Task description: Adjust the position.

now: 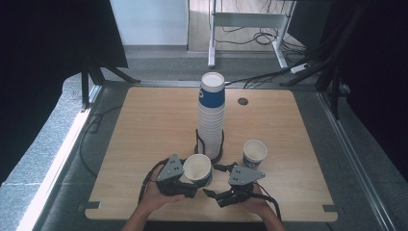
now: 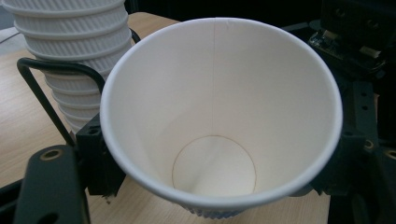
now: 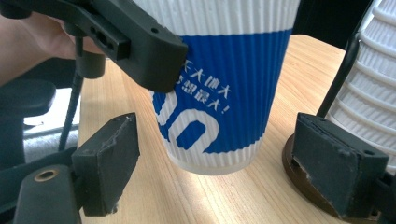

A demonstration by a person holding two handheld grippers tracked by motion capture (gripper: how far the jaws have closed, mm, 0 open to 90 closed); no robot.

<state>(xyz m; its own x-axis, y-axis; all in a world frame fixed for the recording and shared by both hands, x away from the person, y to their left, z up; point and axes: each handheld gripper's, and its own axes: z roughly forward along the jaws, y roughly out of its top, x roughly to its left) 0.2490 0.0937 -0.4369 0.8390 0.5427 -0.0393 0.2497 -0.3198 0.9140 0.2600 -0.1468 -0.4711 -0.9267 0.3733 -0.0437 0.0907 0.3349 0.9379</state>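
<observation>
both hands sit at the table's [image 1: 144,125] near edge. left gripper [image 1: 185,180] is clamped on a cup [image 1: 198,168], jaws pressing its sides; in the left gripper view the cup [image 2: 219,116] stands upright, mouth open to the lens. just behind it rises the stack [image 1: 211,115] in a wire holder [image 1: 202,144]. right gripper [image 1: 214,192] has its jaws spread, probably clear of the cup, one either side. farther right stands a second cup [image 1: 254,154], apart
</observation>
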